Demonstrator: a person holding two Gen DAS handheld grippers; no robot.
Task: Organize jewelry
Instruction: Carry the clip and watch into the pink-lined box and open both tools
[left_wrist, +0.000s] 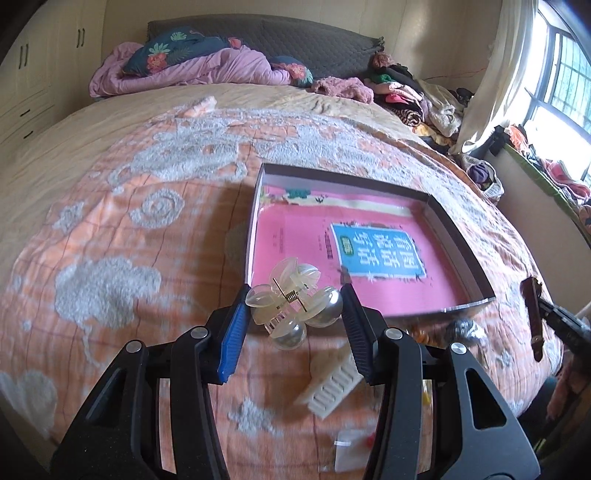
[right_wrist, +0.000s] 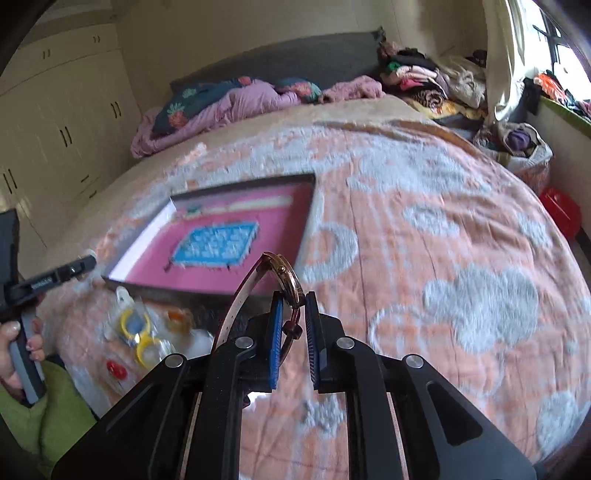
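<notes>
Box (left_wrist: 458, 236) on bed holds no jewelry yet. Left gripper (left_wrist: 293, 308) clamps hair claw (left_wrist: 291, 306); right gripper (right_wrist: 293, 308) pinches watch (right_wrist: 286, 275). Several pieces remain near bed's edge.

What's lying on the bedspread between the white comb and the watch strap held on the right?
In the left wrist view, between the white comb and the watch strap, a dark, shiny, blurred piece lies on the bedspread; what it is I cannot tell.
</notes>
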